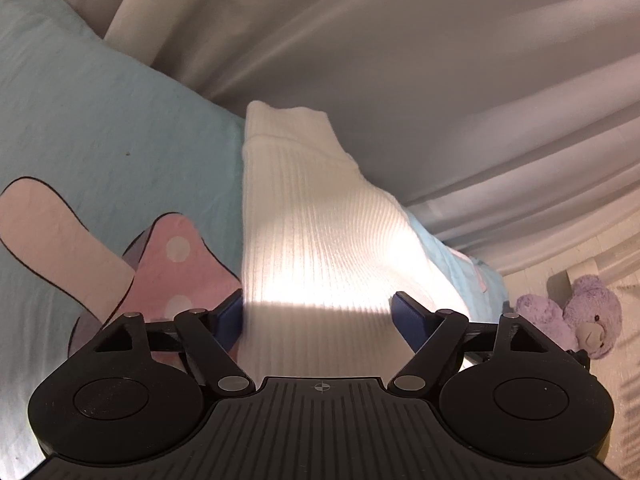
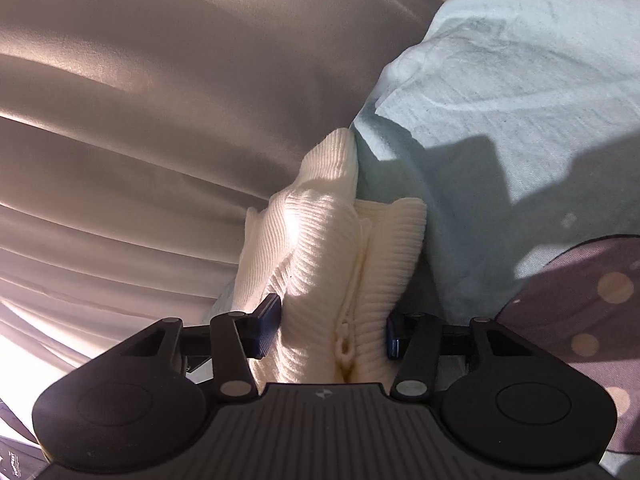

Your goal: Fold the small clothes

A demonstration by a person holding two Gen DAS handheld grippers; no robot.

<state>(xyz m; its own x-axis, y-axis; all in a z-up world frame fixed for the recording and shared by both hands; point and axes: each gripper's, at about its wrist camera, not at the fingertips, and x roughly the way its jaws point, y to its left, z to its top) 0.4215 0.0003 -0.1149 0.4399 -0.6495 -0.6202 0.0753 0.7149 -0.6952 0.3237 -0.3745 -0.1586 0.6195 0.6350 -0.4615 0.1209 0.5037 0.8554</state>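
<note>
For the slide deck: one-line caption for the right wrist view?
Right tool straddles a bunched white ribbed sock on a pale blue mushroom-print sheet.

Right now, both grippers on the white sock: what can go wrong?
1. The left gripper has its jaws wide around the flat white sock; closing may catch the blue sheet underneath.
2. The right gripper straddles bunched folds, so a pinch may take only some layers and skew the fold.
3. The sock lies near the bed edge by the curtain; it may slide off.
</note>
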